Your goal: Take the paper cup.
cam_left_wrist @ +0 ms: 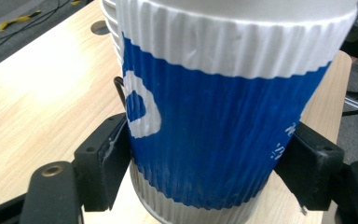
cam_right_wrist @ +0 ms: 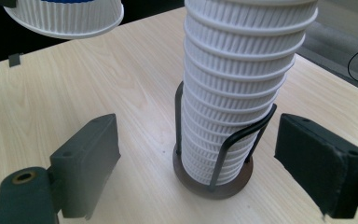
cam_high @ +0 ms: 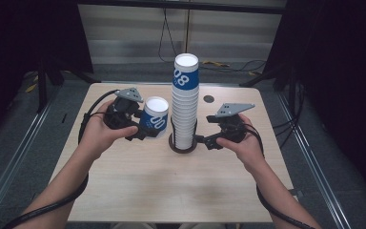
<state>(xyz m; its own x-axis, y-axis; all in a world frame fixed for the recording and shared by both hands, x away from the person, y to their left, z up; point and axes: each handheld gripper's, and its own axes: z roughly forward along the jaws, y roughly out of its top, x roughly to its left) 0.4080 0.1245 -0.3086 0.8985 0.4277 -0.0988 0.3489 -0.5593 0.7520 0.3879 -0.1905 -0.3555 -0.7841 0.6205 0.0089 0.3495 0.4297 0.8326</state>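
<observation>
the left gripper (cam_high: 140, 130) is nearest to the person's left hand (cam_high: 106, 131), and its jaws pinch a single blue and white paper cup (cam_high: 154, 117) from both sides. in the left gripper view the jaws press against the ribbed blue wall of this cup (cam_left_wrist: 223, 116), low on its body, and the cup stands upside down, with the wide rim at the bottom. it is lifted off the table (cam_high: 138, 191) and hangs just beside the tall stack of cups (cam_high: 185, 102), on the left of it, not touching it as far as i can see.

a little farther, the right gripper (cam_high: 205, 140) is held low by the right hand (cam_high: 245, 143), near the foot of the stack. its jaws are spread wide and hold nothing; in the right gripper view they stand on both sides of the stack (cam_right_wrist: 235, 102), still apart from it. the stack sits in a dark round holder (cam_right_wrist: 213, 179) with thin wire posts (cam_right_wrist: 242, 144), in the middle of the table.

my judgement is that the step in hand is moving one cup between the stack and the table; whether the cup goes on or comes off, i cannot tell from this moment. if it goes on, the next move calls for lifting the cup above the top of the stack (cam_high: 186, 61), centring it, and lowering it straight, while the right gripper steadies the base so the tall stack does not lean.
</observation>
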